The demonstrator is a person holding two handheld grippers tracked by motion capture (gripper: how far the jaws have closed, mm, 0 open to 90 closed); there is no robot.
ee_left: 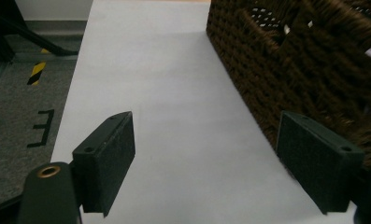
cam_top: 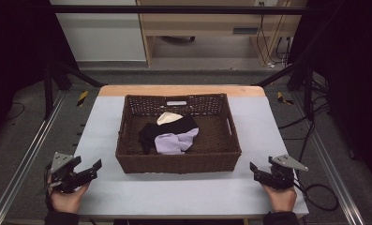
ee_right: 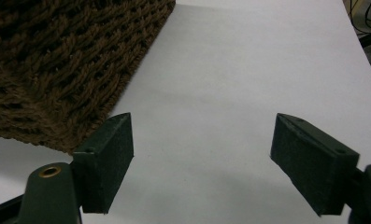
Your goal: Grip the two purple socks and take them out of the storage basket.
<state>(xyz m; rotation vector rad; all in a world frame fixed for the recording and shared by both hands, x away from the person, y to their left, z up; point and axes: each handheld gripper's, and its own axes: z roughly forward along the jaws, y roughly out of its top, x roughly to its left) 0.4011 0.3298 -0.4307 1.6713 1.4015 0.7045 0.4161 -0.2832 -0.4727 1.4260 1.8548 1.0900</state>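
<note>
Hands and forearms enter at the bottom of the high view, each holding a gripper. At the near left edge of the pale table (cam_top: 127, 197) the left gripper (cam_top: 91, 172) rests low with its jaws spread; at the near right the right gripper (cam_top: 255, 171) sits much the same, though its jaws are small and dark here, so how wide they stand is better read from its own camera. Between them, well apart from both, stands a dark woven basket (cam_top: 179, 163). Inside it lies a small heap of clothes: a black piece (cam_top: 151, 133), a lilac piece (cam_top: 172, 143) on top of it toward the front, and a cream piece (cam_top: 167, 117) at the back.

Next, the left gripper view: two black padded jaws rise wide apart with nothing between them but bare table (ee_left: 164, 116). The basket's wall (ee_left: 286, 70) runs along the right, near the right-hand jaw; whether they touch is unclear.

Last, the right gripper view: the jaws stand just as wide and just as empty over the table (ee_right: 230, 93), with a corner of the basket (ee_right: 57, 60) at the upper left, just past the left-hand jaw.

As a judgement, the work with the clothes has not begun: all three pieces lie in the basket and neither gripper has reached over the rim. Reaching in, gripping a garment and lifting it out all remain.
</note>
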